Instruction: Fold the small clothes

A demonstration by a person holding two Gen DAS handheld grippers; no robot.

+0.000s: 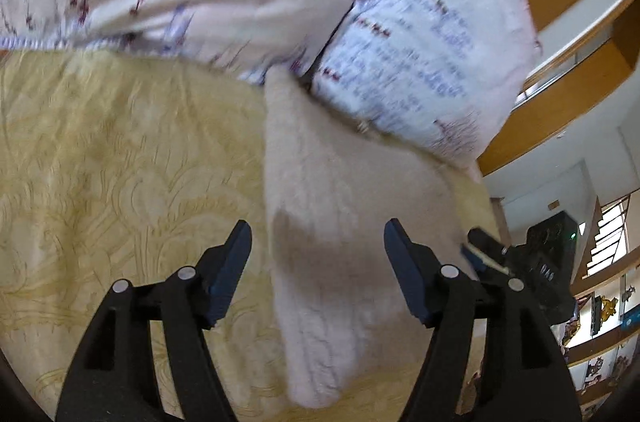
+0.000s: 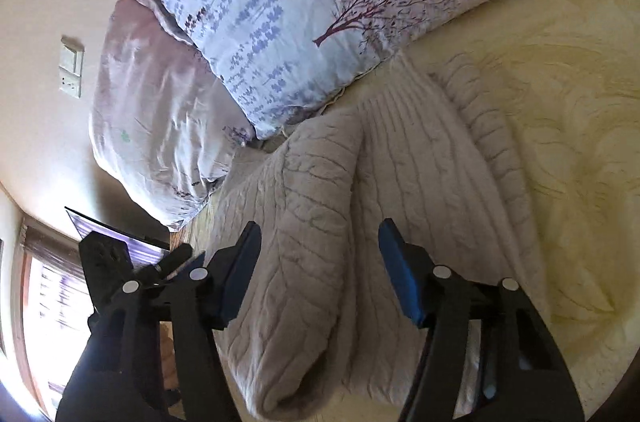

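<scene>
A cream cable-knit sweater (image 1: 340,222) lies on the yellow bedspread (image 1: 120,162), reaching up to the pillows. My left gripper (image 1: 318,242) is open and empty, its jaws straddling the sweater's lower part from above. The other gripper (image 1: 520,262) shows at the right edge of this view. In the right wrist view the sweater (image 2: 320,222) is folded, with a thick rolled fold on the left and a sleeve along its right side. My right gripper (image 2: 320,242) is open and empty, hovering over that fold. The left gripper (image 2: 132,262) shows at the left.
Two floral pillows (image 2: 280,22) lie at the head of the bed, touching the sweater's top edge; they also show in the left wrist view (image 1: 420,42). A wall with a switch plate (image 2: 72,66) is at left. Wooden shelving (image 1: 560,82) is at right.
</scene>
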